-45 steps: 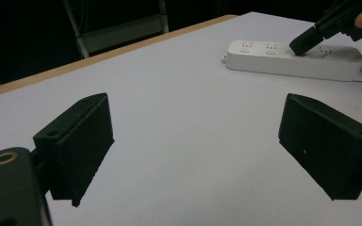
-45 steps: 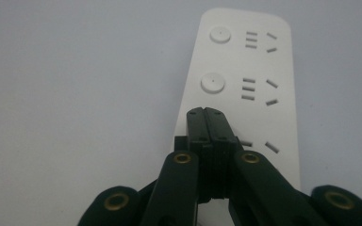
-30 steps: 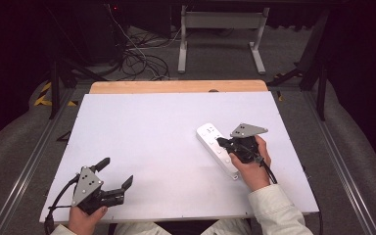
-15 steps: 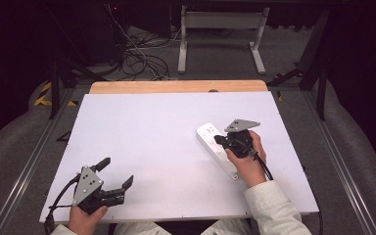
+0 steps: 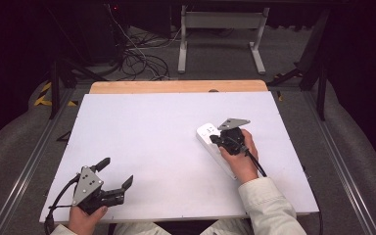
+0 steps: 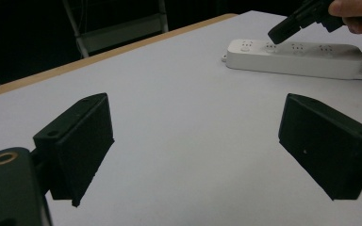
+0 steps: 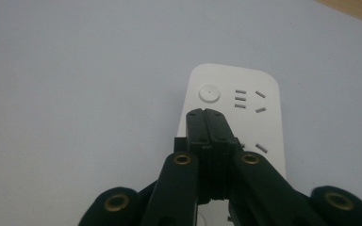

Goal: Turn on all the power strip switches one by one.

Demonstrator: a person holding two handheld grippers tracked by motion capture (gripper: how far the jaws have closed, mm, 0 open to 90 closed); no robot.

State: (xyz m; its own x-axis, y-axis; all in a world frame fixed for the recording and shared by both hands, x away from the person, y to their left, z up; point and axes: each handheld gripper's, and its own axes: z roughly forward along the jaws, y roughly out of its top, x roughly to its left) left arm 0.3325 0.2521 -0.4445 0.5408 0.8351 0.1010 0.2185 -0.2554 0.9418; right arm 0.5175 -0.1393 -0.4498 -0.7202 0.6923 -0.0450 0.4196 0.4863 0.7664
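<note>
- two grippers work over a white worktop [image 5: 166, 127] with a wooden strip along its far edge.
- one white power strip [image 5: 207, 133] lies toward the right edge of the worktop, running diagonally; it carries a round button [image 7: 209, 93] at its far end and rows of socket slots beside it. no brand or lettering can be read on it.
- the right gripper [image 5: 215, 140], jaws pressed together and holding nothing, hangs just over the strip's far end, tips close behind the button.
- the left gripper [image 5: 116, 174] sits near the near-left corner, jaws spread wide, nothing between them.
</note>
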